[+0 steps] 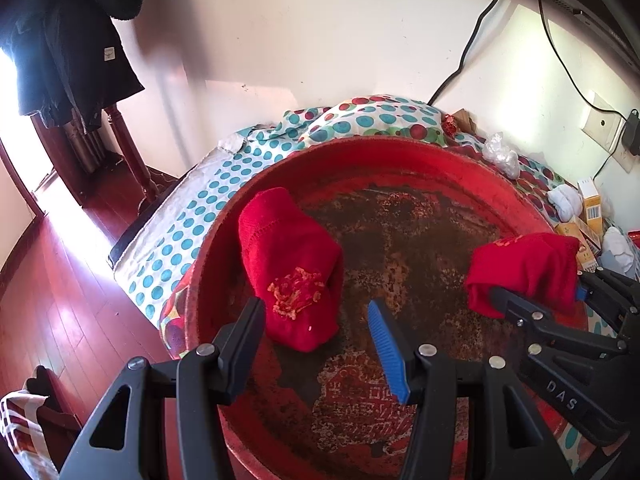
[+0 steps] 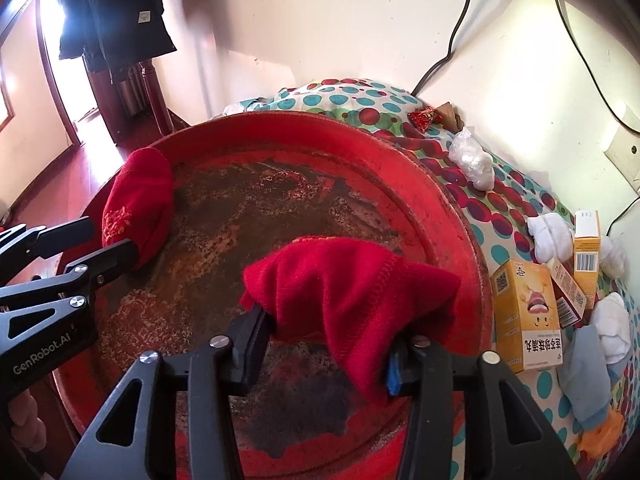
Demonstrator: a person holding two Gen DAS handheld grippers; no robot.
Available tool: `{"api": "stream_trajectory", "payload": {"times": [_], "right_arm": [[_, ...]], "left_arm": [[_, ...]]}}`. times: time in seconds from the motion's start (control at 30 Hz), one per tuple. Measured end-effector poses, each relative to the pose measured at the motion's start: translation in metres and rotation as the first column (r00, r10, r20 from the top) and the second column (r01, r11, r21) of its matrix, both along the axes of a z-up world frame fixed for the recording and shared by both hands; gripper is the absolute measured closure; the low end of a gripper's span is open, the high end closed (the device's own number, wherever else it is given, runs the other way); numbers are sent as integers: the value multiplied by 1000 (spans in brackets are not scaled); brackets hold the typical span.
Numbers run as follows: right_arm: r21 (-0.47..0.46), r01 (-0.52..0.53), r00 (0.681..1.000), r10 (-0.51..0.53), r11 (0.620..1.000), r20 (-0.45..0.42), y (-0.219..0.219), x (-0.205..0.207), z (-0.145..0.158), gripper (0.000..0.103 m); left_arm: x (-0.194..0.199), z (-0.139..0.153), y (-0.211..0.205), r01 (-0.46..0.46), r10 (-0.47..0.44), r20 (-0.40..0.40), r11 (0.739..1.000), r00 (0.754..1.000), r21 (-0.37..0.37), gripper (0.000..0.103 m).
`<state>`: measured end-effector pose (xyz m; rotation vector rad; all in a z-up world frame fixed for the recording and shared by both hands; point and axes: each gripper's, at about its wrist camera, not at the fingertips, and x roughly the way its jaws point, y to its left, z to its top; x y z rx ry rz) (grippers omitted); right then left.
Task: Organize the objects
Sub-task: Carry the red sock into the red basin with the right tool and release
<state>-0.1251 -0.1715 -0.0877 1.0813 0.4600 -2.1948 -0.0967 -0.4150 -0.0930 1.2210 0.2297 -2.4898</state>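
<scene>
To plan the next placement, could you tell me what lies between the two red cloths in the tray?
Only bare, worn tray floor separates the left red cloth from the right red cloth, seen in the left wrist view.

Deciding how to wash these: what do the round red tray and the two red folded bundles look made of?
Round red tray: probably painted metal, since the red coat has worn off to rusty brown patches across its floor. Red folded bundles: soft knitted or terry fabric, with fuzzy nap, a stitched hem and gold embroidery.

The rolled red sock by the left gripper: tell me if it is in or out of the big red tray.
In. The rolled red sock lies on the big red tray's worn floor, inside its rim.
</scene>
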Motion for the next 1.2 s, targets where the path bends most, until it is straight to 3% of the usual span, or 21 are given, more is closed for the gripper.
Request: {"api": "stream_trajectory", "payload": {"times": [0.1,0.27,0.5,0.63,0.8,0.93,1.03,1.2], "right_arm": [[-5,2,1000,-2,1000,-6,2,2,1,43],[-41,3,1000,-3,999,-1,10,5,7,34],[-154,40,999,-44,987,-25,50,19,32,30],[-161,103,991,-116,982,-71,80,23,42,30],[-142,256,958,-270,956,-95,139,1,39,30],[-137,404,906,-417,904,-78,207,-20,31,26],[-109,463,880,-471,879,-65,239,-28,21,23],[-68,475,877,-478,878,-53,257,-33,0,14]], "left_arm": [[-1,-2,1,6,-6,9,1000,1000,0,48],[-2,-2,5,18,-18,7,1000,1000,-14,48],[-4,-4,9,35,-35,12,999,999,-16,48],[-4,-5,15,49,-49,14,998,999,-28,48],[-4,-2,26,90,-90,-3,995,996,-41,48],[-3,-1,35,103,-104,-7,992,995,-72,48],[-4,-1,42,121,-123,-7,988,992,-92,48],[-2,1,56,155,-159,-15,978,987,-140,48]]}}
